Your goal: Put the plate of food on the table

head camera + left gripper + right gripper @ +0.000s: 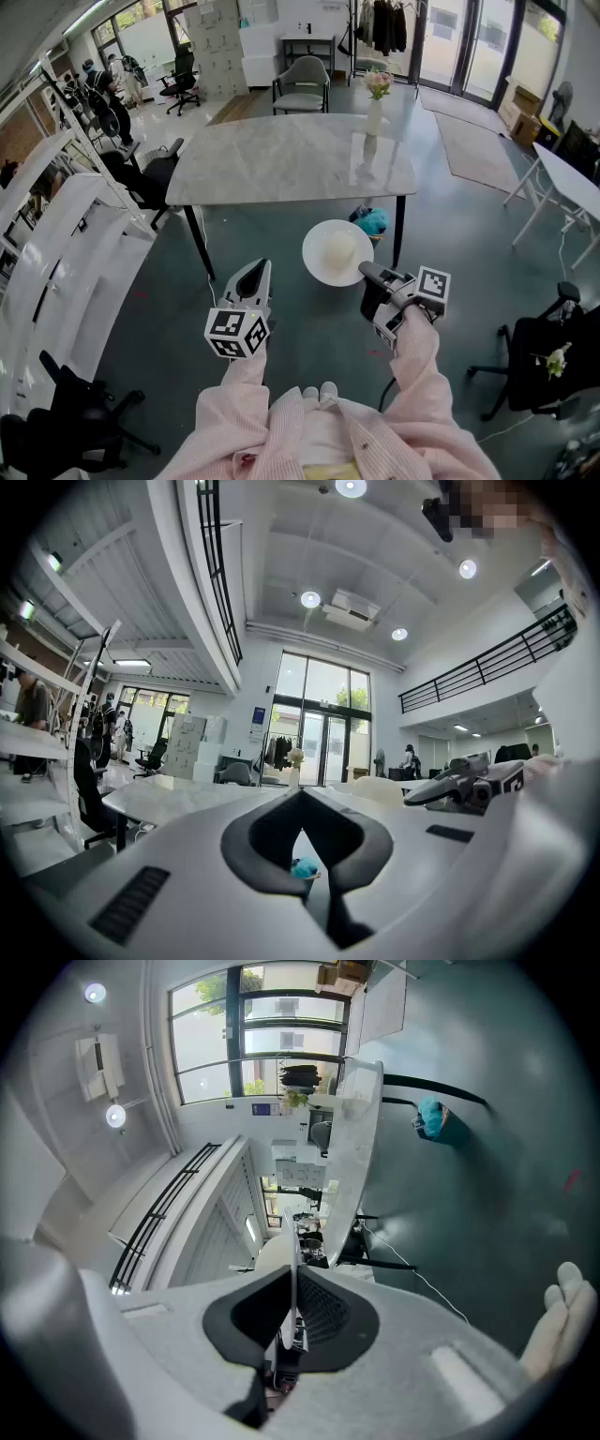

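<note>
- Well, at my far left the white shelving [56,225] runs along the floor. A dark office chair [141,178] stands just beside the counter's left end, so that side is tight.
- My left tongs [260,267] hang level over bare floor in front of the counter's near edge. Their tips are together with nothing between them. The left gripper view [300,795] shows only a narrow slit between the pads, and a teal object [303,867] on the floor shows through it.
- I see the counter [281,159] as a grey marble top, bare over most of its surface. Its near edge runs free from corner to corner.
- The plate [320,267] is white, with pale food [342,250] at its middle. It hangs level over the floor just short of that near edge, near the right front leg [399,230], and touches neither.
- My right tongs [367,272] are clamped on the plate's right-hand rim. In the right gripper view [291,1288] the plate [294,1241] stands edge-on, pinched between the pads.
- That teal object [373,222] lies under the counter beside the leg, just beyond the plate.
- A vase of flowers [375,108] stands near the counter's far edge, toward its right end.
- Further right I have open floor, then a white folding table [572,187] and a black chair [539,361].
</note>
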A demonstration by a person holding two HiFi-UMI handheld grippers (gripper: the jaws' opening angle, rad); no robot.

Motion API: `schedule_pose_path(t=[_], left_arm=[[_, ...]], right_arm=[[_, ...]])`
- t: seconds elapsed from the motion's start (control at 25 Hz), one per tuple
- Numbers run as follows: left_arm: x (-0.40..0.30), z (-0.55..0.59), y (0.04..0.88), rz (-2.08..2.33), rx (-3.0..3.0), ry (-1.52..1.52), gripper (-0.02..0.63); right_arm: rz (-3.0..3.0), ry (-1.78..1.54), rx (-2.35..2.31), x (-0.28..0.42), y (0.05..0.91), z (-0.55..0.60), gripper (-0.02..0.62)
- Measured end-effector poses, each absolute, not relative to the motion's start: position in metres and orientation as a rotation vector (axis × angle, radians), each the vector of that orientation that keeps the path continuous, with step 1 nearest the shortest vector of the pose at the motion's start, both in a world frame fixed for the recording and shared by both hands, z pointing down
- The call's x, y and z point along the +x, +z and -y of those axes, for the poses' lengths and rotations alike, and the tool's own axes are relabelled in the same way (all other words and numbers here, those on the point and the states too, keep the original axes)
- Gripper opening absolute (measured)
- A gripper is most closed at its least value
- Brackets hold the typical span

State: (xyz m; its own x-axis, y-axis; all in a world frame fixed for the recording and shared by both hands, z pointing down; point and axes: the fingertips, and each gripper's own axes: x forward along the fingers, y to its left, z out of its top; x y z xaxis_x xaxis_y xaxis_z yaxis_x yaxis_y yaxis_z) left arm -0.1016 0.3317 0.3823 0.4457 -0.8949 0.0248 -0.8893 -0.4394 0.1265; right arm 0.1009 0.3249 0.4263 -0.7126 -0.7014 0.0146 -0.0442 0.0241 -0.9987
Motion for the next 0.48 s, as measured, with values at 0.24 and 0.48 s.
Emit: schedule_pose_path(t=[0.24, 0.48], left_arm=[[-0.097, -0.33, 0.387, 1.582, 2.551, -0.071, -0.005], [-0.082, -0.32, 0.39, 1.577, 2.54, -0.082, -0.005]], right_arm=[[-1.815, -1.734, -0.778, 0.109, 0.43, -0.324, 0.018], [-1.795, -1.754, -0.79, 0.125, 0.438, -0.317, 0.018]])
